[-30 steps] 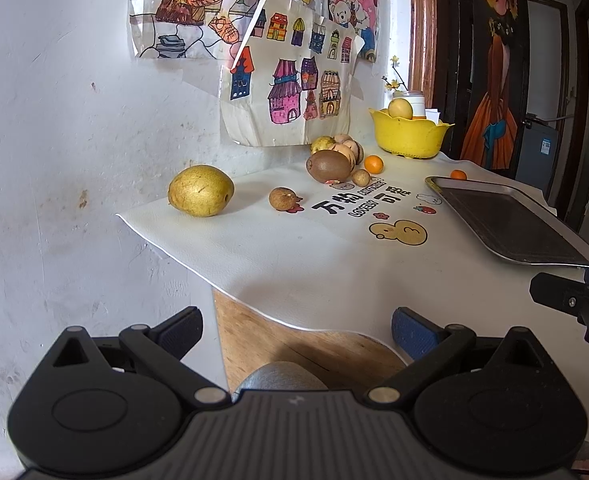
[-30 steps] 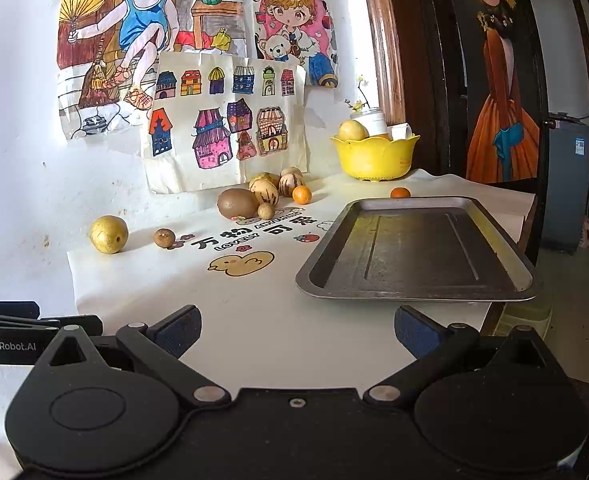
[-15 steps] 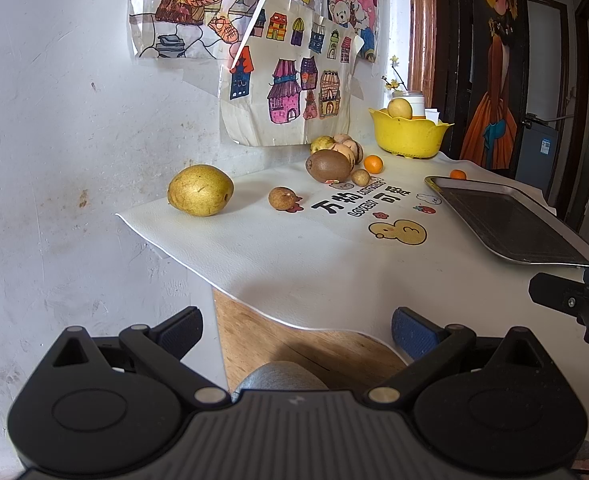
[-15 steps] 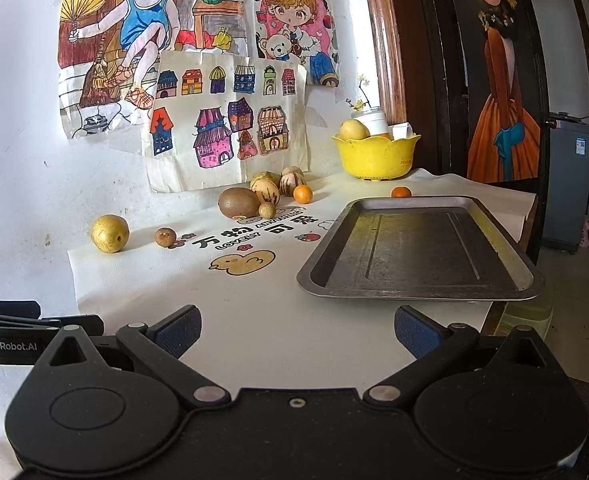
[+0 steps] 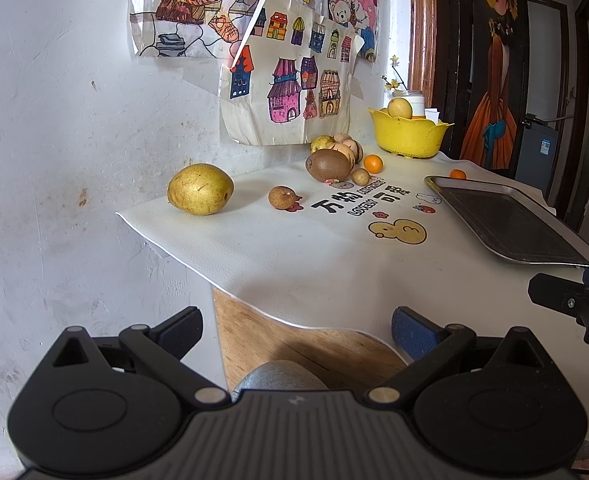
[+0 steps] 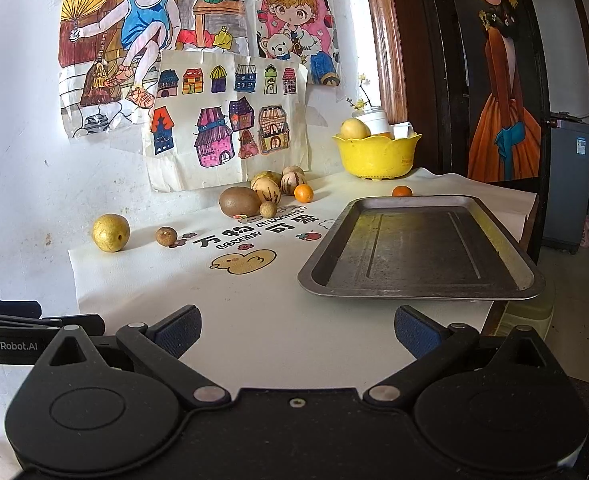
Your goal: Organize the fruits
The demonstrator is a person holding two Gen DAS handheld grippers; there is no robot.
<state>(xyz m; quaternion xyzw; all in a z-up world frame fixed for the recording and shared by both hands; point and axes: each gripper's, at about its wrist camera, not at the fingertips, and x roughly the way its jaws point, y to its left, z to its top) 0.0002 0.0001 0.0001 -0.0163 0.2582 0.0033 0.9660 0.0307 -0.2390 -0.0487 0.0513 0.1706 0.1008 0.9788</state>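
Note:
Fruits lie on a white mat (image 5: 294, 256) along the wall: a yellow pear (image 5: 199, 194) (image 6: 110, 233), a small brown longan (image 5: 281, 197) (image 6: 166, 236), a brown kiwi (image 5: 328, 165) (image 6: 240, 201), striped melons (image 6: 266, 189) and a small orange (image 5: 373, 163) (image 6: 304, 193). Another orange (image 6: 402, 191) lies behind the dark metal tray (image 6: 422, 252) (image 5: 506, 220). My left gripper (image 5: 296, 330) is open and empty at the mat's near edge. My right gripper (image 6: 297, 330) is open and empty, in front of the tray.
A yellow bowl (image 6: 376, 154) (image 5: 408, 134) holding a pear stands at the back by the door frame. Drawings hang on the white wall (image 5: 54, 120). Bare wooden tabletop (image 5: 278, 340) shows under the mat's near edge. The other gripper shows at each view's side.

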